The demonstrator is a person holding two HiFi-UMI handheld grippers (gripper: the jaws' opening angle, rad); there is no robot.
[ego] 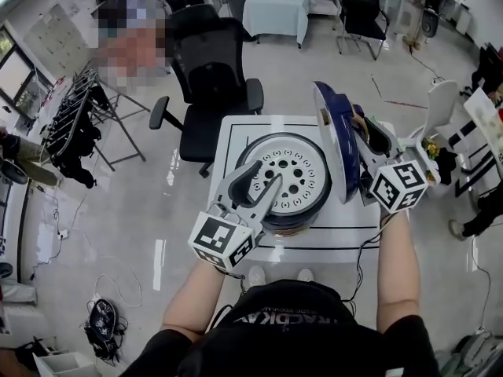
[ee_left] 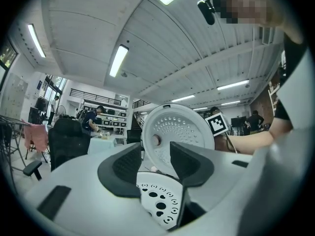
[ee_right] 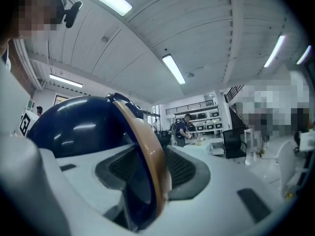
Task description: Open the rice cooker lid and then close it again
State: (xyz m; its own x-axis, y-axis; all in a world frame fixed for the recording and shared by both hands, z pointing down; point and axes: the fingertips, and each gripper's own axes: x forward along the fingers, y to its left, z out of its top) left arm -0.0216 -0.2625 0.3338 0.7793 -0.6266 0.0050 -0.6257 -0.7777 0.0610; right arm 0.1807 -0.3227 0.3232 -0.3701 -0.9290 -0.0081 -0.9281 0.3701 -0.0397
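1. Right gripper: two grey jaws with dark ribbed pads close on the edge of the lid, one pad against each side.
2. Lid: glossy dark blue dome, standing on edge at left; its tan rim runs down between the jaws.
3. Ceiling: white panels carrying long strip lights.
4. Background: a person in dark clothing stands at shelves; a black chair stands further right.

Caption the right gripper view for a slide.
Right gripper holding the blue rice cooker lid upright by its rim.
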